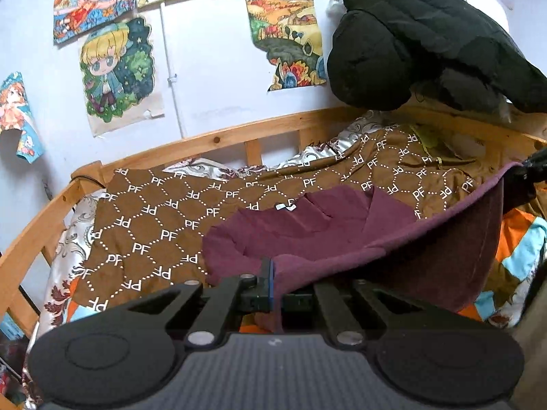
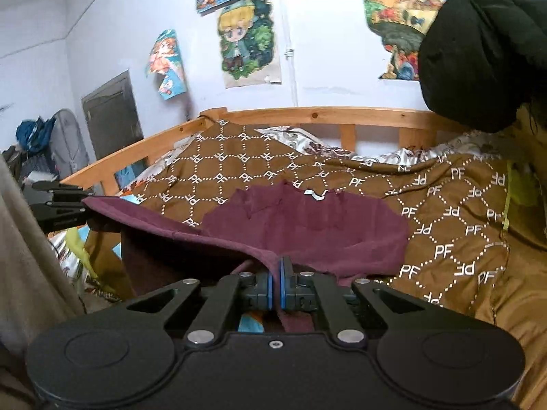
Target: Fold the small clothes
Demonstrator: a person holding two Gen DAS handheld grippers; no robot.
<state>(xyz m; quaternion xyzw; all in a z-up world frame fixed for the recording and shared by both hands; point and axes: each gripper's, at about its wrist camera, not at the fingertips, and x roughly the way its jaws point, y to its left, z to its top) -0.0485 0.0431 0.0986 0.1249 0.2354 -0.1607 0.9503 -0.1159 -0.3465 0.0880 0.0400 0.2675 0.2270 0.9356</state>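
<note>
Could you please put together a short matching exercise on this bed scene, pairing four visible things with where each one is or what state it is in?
Things:
1. maroon fleece garment
2. brown bedspread printed with white PF letters
3. black puffy quilted jacket
4. cartoon poster of a blond child

Places or states:
A. stuck on the pale wall
B. piled over the wooden bed rail
C. near edge lifted, pinched by the left gripper and the right gripper
D. spread flat across the bed

Pairs: 1-C, 2-D, 3-B, 4-A
</note>
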